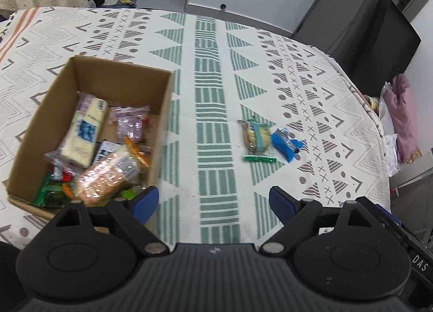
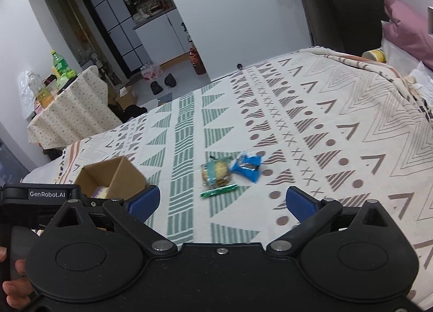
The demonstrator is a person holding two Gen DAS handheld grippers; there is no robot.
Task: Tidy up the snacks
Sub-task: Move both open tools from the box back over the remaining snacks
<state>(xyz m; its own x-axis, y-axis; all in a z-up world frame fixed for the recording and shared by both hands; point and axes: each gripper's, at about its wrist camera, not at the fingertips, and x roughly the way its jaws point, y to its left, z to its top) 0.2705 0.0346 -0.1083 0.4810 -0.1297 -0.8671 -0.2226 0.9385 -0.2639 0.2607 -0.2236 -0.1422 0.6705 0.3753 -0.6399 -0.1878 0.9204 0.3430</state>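
Observation:
An open cardboard box (image 1: 165,111) on the patterned cloth holds several wrapped snacks, among them a pale cracker pack (image 1: 84,133) and an orange pack (image 1: 101,179). Three snacks lie loose on the cloth to its right: a clear biscuit pack (image 1: 255,136), a blue packet (image 1: 286,144) and a thin green stick (image 1: 259,159). My left gripper (image 1: 213,201) hovers open, empty, between the box's near corner and the loose snacks. The right wrist view shows the biscuit pack (image 2: 216,172), blue packet (image 2: 247,167) and green stick (image 2: 219,190) just ahead of my open, empty right gripper (image 2: 222,201), and the box (image 2: 113,174) at left.
The cloth-covered table (image 1: 211,49) ends at the right edge near pink bedding (image 1: 403,114). Behind it stand a side table with bottles (image 2: 54,76), shoes on the floor (image 2: 162,83) and a dark bottle (image 2: 196,61). A hand (image 2: 13,279) holds the left device.

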